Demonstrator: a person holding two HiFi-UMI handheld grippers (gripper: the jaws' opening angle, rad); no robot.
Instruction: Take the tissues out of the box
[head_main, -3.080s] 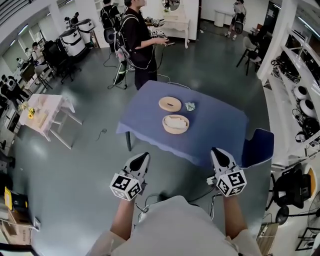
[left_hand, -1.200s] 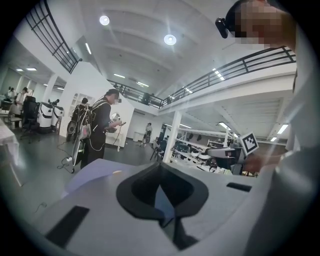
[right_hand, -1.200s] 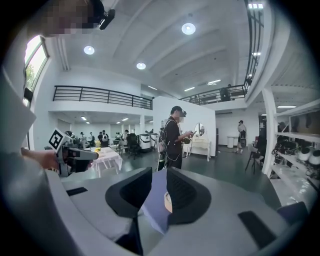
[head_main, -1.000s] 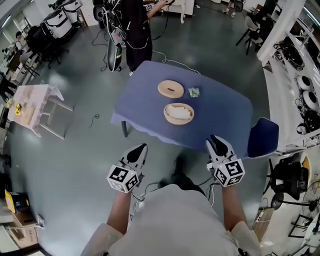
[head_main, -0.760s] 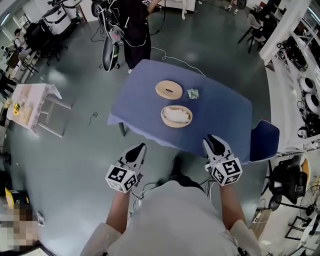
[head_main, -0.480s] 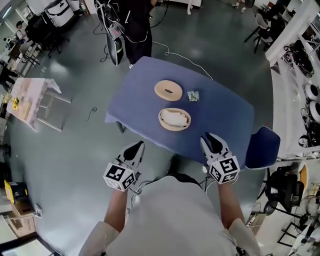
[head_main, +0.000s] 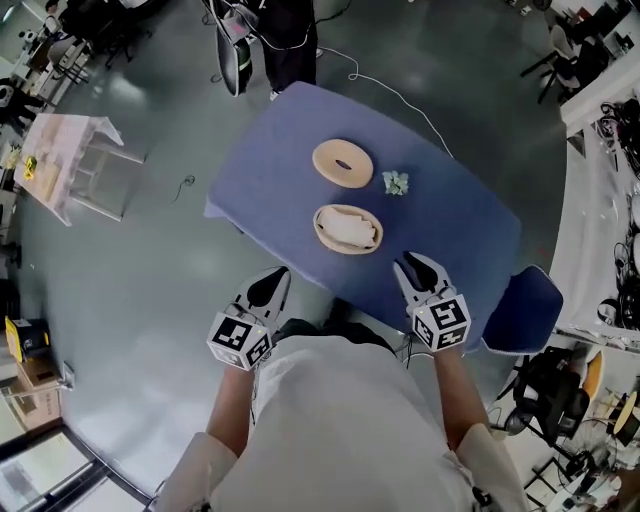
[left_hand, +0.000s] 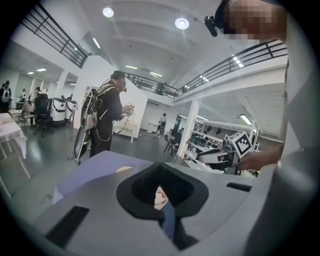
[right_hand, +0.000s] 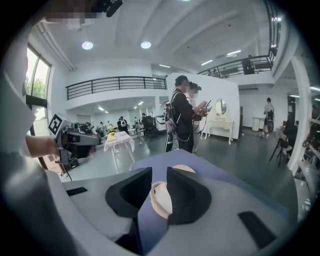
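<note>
A round wooden box (head_main: 347, 228) with white tissues in it stands near the middle of the blue-clothed table (head_main: 460, 230). Its slotted lid (head_main: 342, 162) lies just beyond it, and a crumpled tissue (head_main: 396, 182) lies to the lid's right. My left gripper (head_main: 270, 287) hangs off the table's near edge, its jaws together and empty. My right gripper (head_main: 416, 267) hovers at the near edge, right of the box, open with nothing between its fingers. The box (right_hand: 161, 197) shows through the right gripper's (right_hand: 159, 172) gap. A sliver of the box (left_hand: 159, 196) shows past the left gripper (left_hand: 160, 167).
A person in black (head_main: 285, 20) stands at the table's far corner, beside cables on the grey floor. A blue chair (head_main: 520, 310) sits at the table's right corner. A small pale table (head_main: 75, 160) stands far left. Equipment racks line the right wall.
The view has closed in on the table. Both grippers have come forward; the right one now reaches the table's near edge. Neither jaw spacing has changed.
</note>
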